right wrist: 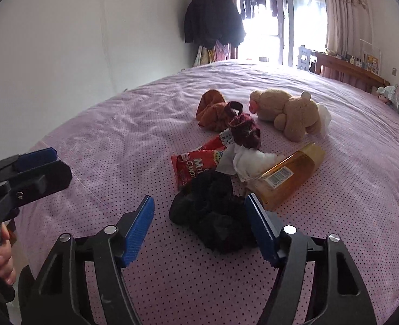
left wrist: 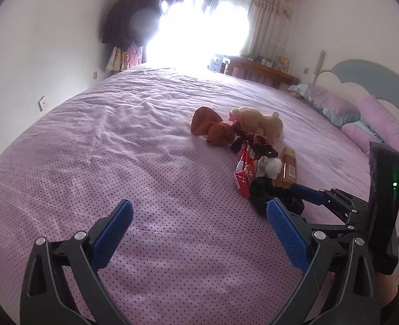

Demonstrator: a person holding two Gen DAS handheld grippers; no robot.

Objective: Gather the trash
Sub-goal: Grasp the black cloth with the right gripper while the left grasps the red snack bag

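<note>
Bed (right wrist: 118, 135), covered by a pink sheet with small dark dots, bears one loose cluster of items near its middle.

Trash items:
- Red candy wrapper (right wrist: 196, 163), flat on the sheet, at the left of the cluster; also seen from the left wrist view (left wrist: 244, 174).
- Crumpled white tissue (right wrist: 246, 163), lying against the wrapper's right edge and touching the bottle.
- Amber plastic bottle (right wrist: 288, 176), on its side, barcode label facing up, at the right of the cluster.

Other items:
- Black crumpled cloth (right wrist: 213, 216), nearest the cameras, just in front of the wrapper and tissue.
- Dark red cloth (right wrist: 245, 131), bunched, behind the tissue.
- Rust-brown cloth (right wrist: 213, 111), behind the dark red one.
- Tan plush toy (right wrist: 288, 113), lying to the right of the brown cloth, apart from the bottle.
- Pillows (left wrist: 332, 105), lilac, along the headboard at the far right.

Tools:
- Right hand-held gripper (right wrist: 200, 226): jaws spread, one blue pad on either side of the black cloth, the right pad close to its edge and just in front of the bottle's near end; neither pad presses on anything.
- Left hand-held gripper (left wrist: 199, 216): jaws spread wide over bare sheet, nothing between them, left of the cluster. Fingers (right wrist: 3, 257) of a person's hand grip its handle.
</note>
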